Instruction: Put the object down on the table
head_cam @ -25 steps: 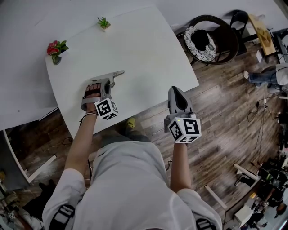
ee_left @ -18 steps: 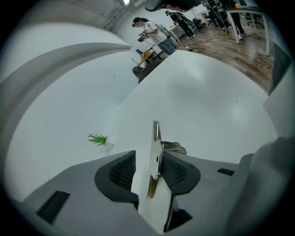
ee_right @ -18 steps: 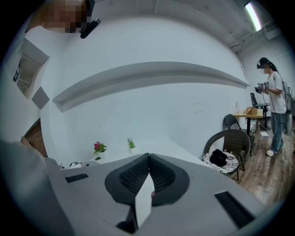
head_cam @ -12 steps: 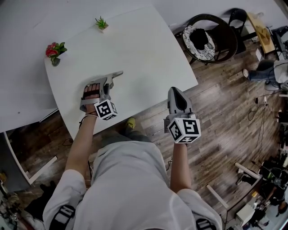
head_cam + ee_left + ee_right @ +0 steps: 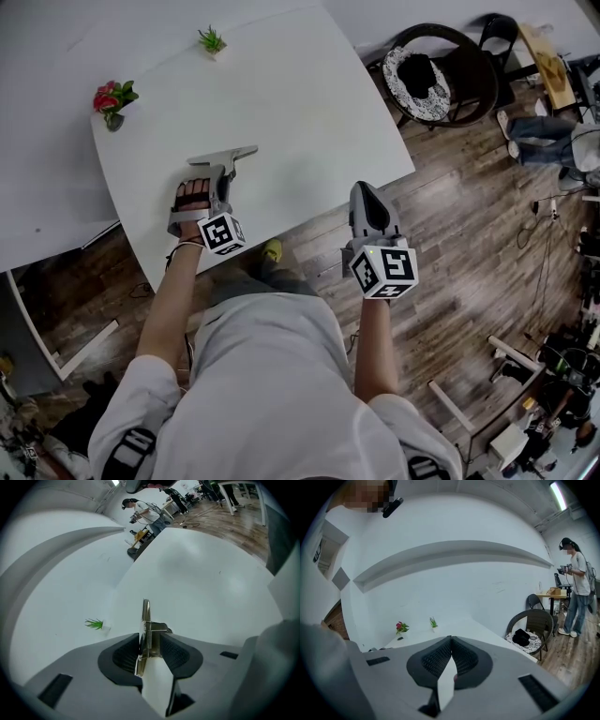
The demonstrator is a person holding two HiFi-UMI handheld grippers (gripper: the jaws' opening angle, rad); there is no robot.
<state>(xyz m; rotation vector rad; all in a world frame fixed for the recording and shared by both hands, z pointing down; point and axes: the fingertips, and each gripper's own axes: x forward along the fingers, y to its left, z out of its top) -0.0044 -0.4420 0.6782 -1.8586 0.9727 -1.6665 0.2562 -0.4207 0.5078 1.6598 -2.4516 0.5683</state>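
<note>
Head view, item one: metal clip (image 5: 223, 155), a flat grey piece with a spring, which we list as lying on the white table (image 5: 309, 103) near its front edge, just ahead of the left gripper (image 5: 227, 172).

Left gripper view, same item: the clip (image 5: 146, 616) stands on edge between the pads of the left gripper (image 5: 150, 637), its far end out over the tabletop (image 5: 211, 583). The jaws are part way apart and closing; the pads sit close on either side of the clip, and we do not see them squeezing it.

Item two: right gripper (image 5: 364, 189), held off the table's edge over the wooden floor (image 5: 469, 234). In its own view the right gripper (image 5: 451, 643) has its jaws together with nothing between them.

Surroundings: red flowers (image 5: 114, 97) and a small green plant (image 5: 214, 40) at the far side of the table, well apart from the clip; a round chair (image 5: 441, 80) beyond the corner.

Status, as we judge it: the clip appears set down, so the placing is largely done. What remains is for the left gripper to part its jaws fully and draw clear without dragging the clip.
</note>
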